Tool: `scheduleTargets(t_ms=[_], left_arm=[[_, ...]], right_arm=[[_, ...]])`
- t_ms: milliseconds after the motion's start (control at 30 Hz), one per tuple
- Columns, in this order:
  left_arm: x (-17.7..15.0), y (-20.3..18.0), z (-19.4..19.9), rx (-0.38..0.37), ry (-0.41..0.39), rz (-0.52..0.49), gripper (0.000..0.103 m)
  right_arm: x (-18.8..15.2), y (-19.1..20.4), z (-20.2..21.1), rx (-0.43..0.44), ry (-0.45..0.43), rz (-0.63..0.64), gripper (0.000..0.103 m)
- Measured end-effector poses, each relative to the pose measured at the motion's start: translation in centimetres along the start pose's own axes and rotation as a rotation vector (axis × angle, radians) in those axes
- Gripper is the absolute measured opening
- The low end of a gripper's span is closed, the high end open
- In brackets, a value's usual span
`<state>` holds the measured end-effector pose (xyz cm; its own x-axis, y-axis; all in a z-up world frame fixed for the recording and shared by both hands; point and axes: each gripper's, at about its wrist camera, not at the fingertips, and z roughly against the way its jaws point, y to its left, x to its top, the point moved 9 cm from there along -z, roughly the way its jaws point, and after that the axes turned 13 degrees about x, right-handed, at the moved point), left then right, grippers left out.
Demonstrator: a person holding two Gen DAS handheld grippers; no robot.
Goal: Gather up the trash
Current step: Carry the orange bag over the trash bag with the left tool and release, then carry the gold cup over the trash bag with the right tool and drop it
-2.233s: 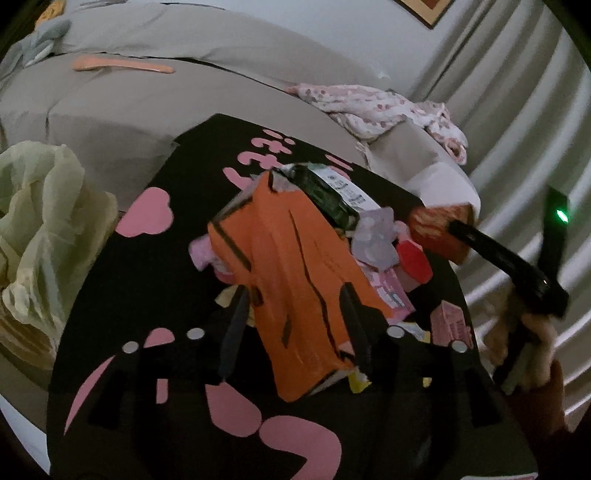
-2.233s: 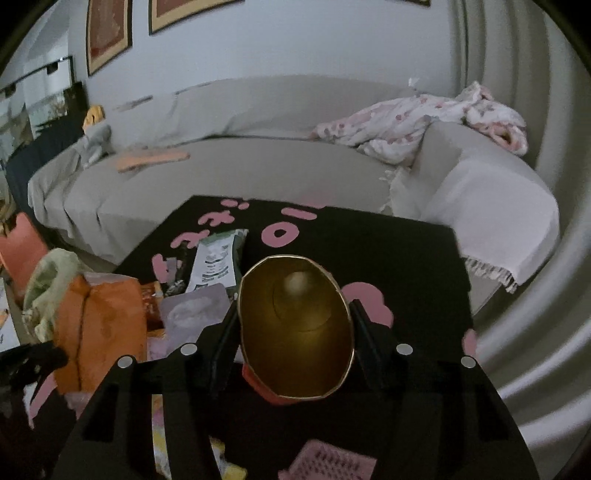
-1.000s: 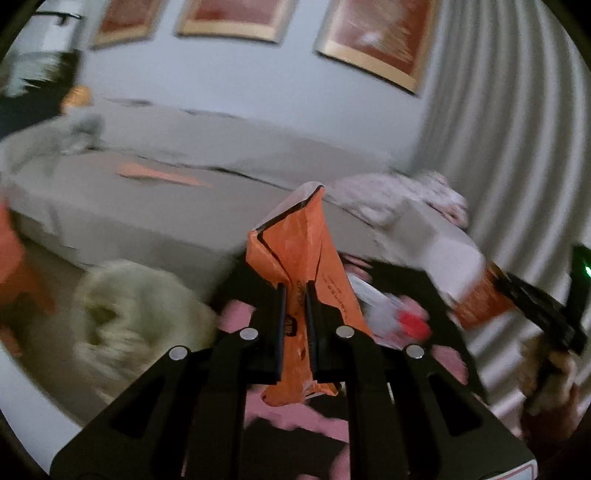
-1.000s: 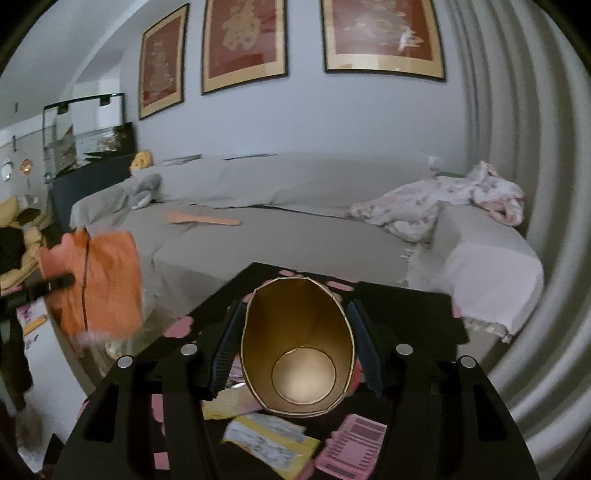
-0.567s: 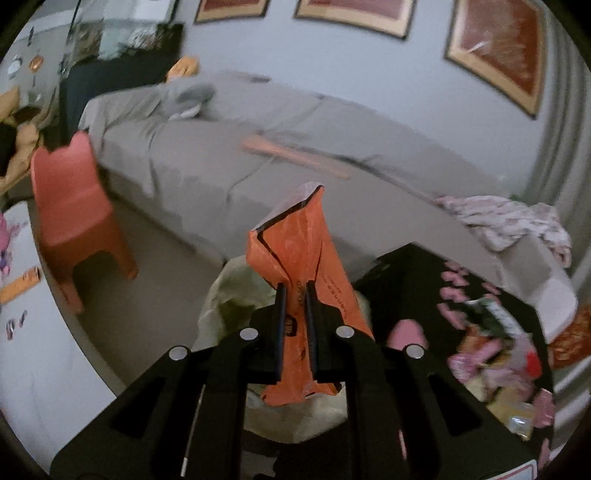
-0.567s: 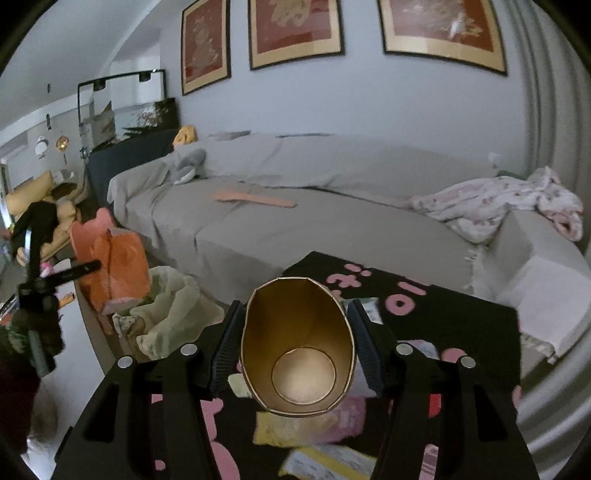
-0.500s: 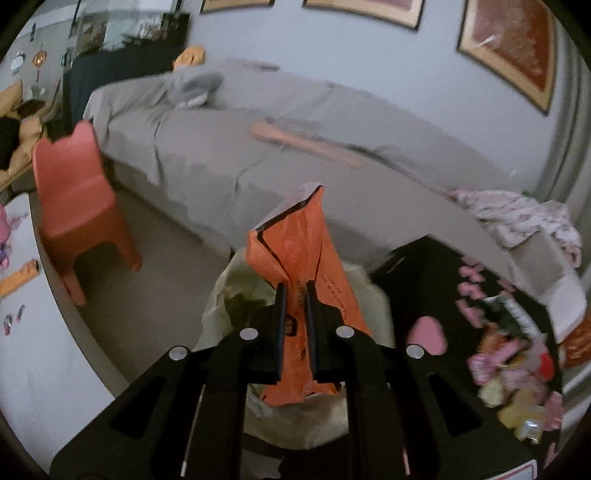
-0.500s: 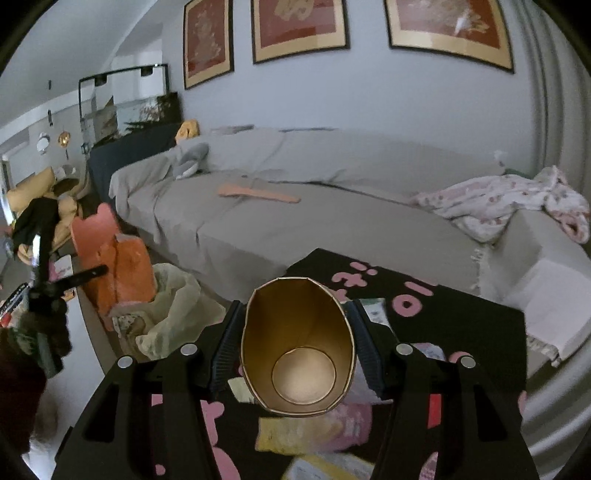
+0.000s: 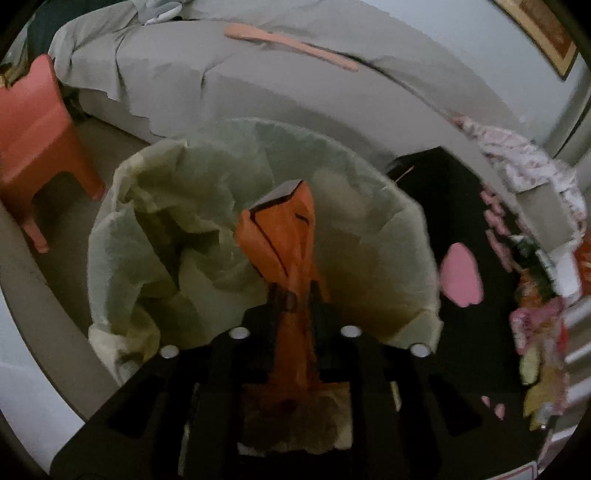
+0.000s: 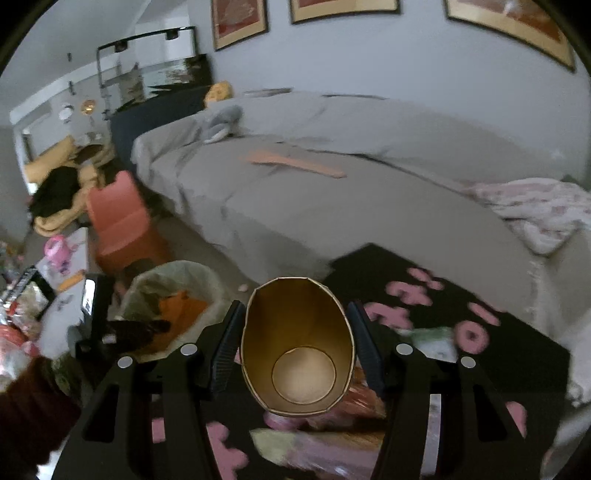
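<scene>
Nearest, in left wrist view: left gripper tipped down over bin, orange wrapper between its fingers. Jaws opening, gap narrow; pads look just clear of wrapper, though blur blocks a firm call. Wrapper hangs nose-first into the pale liner, upper end jutting past fingertips. Held there, probably, so that release drops it straight inside rather than on the rim.

Beyond bin, right side: black table with pink shapes, more litter strewn along its far edge. Farther off: red chair on floor at left, grey sofa behind.

Right wrist view, nearest: right gripper clamped about half-wide on paper cup, mouth toward camera, both pads against its sides. Cup empty, brown inside. Carried sideways, likely next for the bin. Below it, wrappers blurred on table.

Left of cup: same bin, orange wrapper showing at its mouth, left gripper just above it, dark sleeve at frame corner. Cup near bin but not over it.

Farther: red chair, sofa with pink-print cloth at right end, framed pictures on wall.

Judgement: one piece about to go in, one queued, table far from cleared.
</scene>
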<state>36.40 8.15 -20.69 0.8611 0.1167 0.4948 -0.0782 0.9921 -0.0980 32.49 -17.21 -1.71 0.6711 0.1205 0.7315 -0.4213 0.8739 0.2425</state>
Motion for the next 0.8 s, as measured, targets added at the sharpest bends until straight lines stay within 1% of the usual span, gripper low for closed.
scheduleTargets(t_ms=[33,100,167,233,267,333,367,400,433,500,533,633,700,767,800], left_arm=[[0.1,0.3,0.9,-0.031,-0.012,0.017,0.037],[0.4,1.9,2.6,-0.05,-0.041,0.05,0.044],[0.6,3.8,4.8,-0.035,-0.093,0.111,0.048],[0.7,6.3,6.9,0.022,-0.153,0.178,0.053],[0.7,7.9,8.1,0.063,-0.197,0.218,0.054],[0.4,10.4,10.0,0.131,-0.27,0.275,0.059],[0.2,11.8,11.1,0.176,-0.308,0.309,0.059],[-0.1,12.7,11.7,0.206,-0.328,0.333,0.059],[-0.5,13.8,12.3,0.236,-0.341,0.366,0.06],[-1.3,15.0,13.0,0.239,-0.342,0.412,0.06],[-1.6,15.2,13.2,0.236,-0.34,0.427,0.06],[-2.7,16.6,13.6,0.228,-0.324,0.467,0.06],[-3.3,16.7,13.6,0.22,-0.315,0.477,0.06],[-3.7,16.3,13.5,0.205,-0.308,0.475,0.06],[-3.6,16.4,13.4,0.199,-0.307,0.472,0.06]], right_arm=[[0.5,0.8,-1.0,0.031,0.004,-0.001,0.054],[1.4,3.2,-3.6,0.104,0.017,0.004,0.054],[1.9,5.9,-6.3,0.188,0.037,0.02,0.054],[2.2,8.7,-9.5,0.276,0.068,0.016,0.054],[2.2,9.7,-10.7,0.309,0.08,0.008,0.054],[2.2,12.0,-13.6,0.385,0.109,-0.017,0.054],[2.2,13.0,-15.0,0.409,0.121,-0.021,0.054],[2.0,13.9,-16.3,0.426,0.133,-0.021,0.054],[1.8,14.9,-17.7,0.435,0.144,-0.012,0.054],[1.0,16.8,-20.7,0.428,0.177,0.026,0.054],[0.2,17.5,-22.3,0.414,0.208,0.044,0.054],[-2.8,18.0,-25.6,0.374,0.316,0.053,0.054],[-5.1,17.8,-27.6,0.339,0.393,0.047,0.054],[-7.2,17.6,-28.8,0.289,0.446,0.078,0.054],[-7.9,17.5,-28.8,0.273,0.453,0.094,0.054]])
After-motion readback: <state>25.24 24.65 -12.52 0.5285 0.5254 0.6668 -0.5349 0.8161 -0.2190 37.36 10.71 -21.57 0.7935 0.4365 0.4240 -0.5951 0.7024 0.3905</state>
